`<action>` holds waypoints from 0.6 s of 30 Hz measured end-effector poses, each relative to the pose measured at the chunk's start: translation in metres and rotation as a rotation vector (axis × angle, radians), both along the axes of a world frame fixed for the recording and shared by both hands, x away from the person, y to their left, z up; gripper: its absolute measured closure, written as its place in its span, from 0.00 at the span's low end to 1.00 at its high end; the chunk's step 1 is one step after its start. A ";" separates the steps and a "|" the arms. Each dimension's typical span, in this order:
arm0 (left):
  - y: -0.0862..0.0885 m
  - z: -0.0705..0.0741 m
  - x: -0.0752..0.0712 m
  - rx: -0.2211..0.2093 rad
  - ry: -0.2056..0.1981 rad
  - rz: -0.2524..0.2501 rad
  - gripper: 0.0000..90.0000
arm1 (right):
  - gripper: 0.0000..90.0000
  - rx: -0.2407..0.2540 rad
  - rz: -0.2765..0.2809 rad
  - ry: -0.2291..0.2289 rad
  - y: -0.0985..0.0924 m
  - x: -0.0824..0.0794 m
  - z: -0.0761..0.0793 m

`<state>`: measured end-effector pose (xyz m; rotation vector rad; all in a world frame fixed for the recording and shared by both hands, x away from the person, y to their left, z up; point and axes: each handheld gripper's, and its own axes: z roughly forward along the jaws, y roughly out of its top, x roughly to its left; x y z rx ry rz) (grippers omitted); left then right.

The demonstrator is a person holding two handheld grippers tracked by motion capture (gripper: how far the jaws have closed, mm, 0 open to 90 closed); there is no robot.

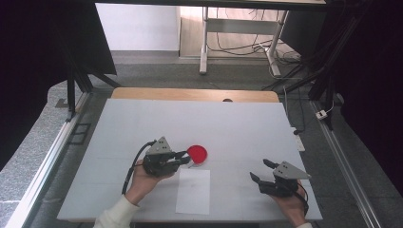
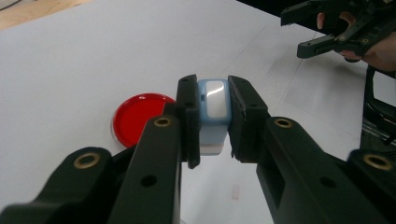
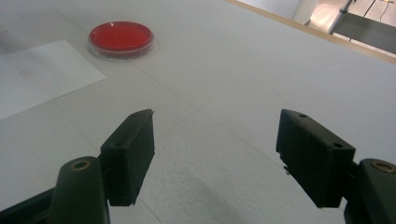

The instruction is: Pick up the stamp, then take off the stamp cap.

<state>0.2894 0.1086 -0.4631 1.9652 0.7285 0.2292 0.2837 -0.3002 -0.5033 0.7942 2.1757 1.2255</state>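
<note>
My left gripper (image 2: 214,86) is shut on a small light-blue block with a white face (image 2: 214,105), and its pads press both sides of the block. In the high view this gripper (image 1: 186,157) points right, with its tips next to a round red dish (image 1: 197,153). The dish (image 2: 137,119) lies flat on the table, just beyond and left of the jaws. My right gripper (image 1: 259,169) rests near the front right of the table, open, with nothing between its jaws (image 3: 215,119). From the left gripper view the right gripper (image 2: 293,33) is at the upper right.
A white sheet of paper (image 1: 193,191) lies flat near the table's front edge, below the dish (image 3: 121,37), and it also lies at the left of the right gripper view (image 3: 37,74). The white tabletop (image 1: 237,128) ends in a wooden strip (image 1: 190,93) at the back.
</note>
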 end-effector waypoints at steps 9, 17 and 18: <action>-0.007 0.001 0.004 -0.013 0.006 0.007 0.84 | 0.31 -0.004 -0.004 0.000 0.000 0.001 -0.001; -0.006 0.002 0.003 -0.018 0.001 0.013 0.84 | 0.31 -0.005 0.000 -0.003 0.001 0.001 -0.001; -0.005 0.002 0.003 -0.020 0.002 0.013 0.84 | 0.31 -0.004 0.001 -0.003 0.001 0.001 0.000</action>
